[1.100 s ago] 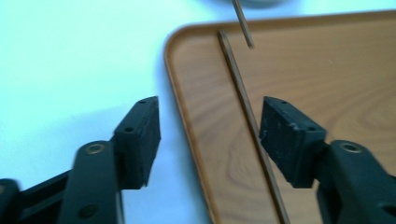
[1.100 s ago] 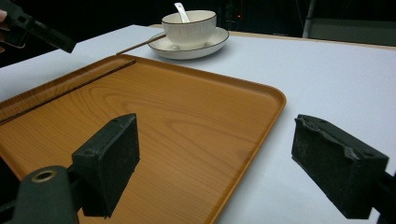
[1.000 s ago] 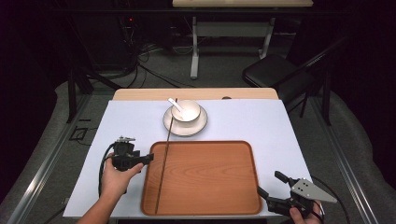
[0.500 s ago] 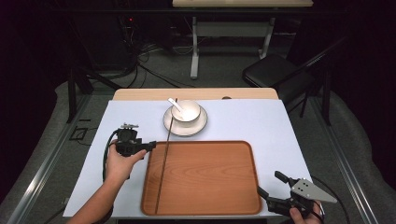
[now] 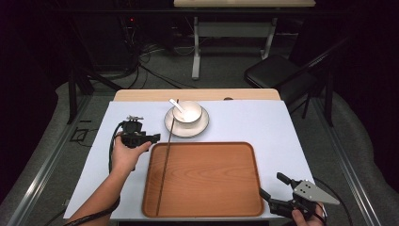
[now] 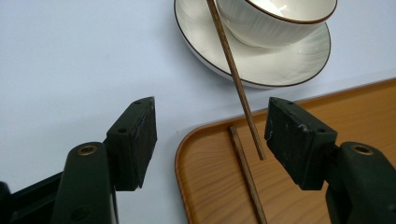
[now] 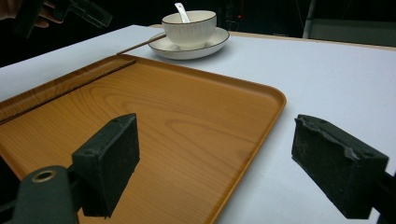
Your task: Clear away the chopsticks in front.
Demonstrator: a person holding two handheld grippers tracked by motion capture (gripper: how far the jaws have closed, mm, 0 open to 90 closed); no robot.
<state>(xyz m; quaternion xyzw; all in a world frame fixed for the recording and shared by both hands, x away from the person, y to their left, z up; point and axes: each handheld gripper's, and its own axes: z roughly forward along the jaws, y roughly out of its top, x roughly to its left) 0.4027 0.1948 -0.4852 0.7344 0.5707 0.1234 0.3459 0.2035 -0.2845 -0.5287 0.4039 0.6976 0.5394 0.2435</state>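
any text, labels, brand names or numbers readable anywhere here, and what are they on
None can be read in these pictures.
Bowl, saucer and spoon: plain white, no print.
Wooden tray and chopsticks: bare, no label.
Left hand-held gripper and right hand-held gripper: no marking legible on the jaws or the grey plate.

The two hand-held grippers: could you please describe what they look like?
Both are black with two blocky, scuffed jaw pads and brass-coloured pivot bushings. The left hand-held gripper trails a black cable along the bare forearm. The right hand-held gripper carries a grey three-cornered plate with small holes. No sleeves are visible.
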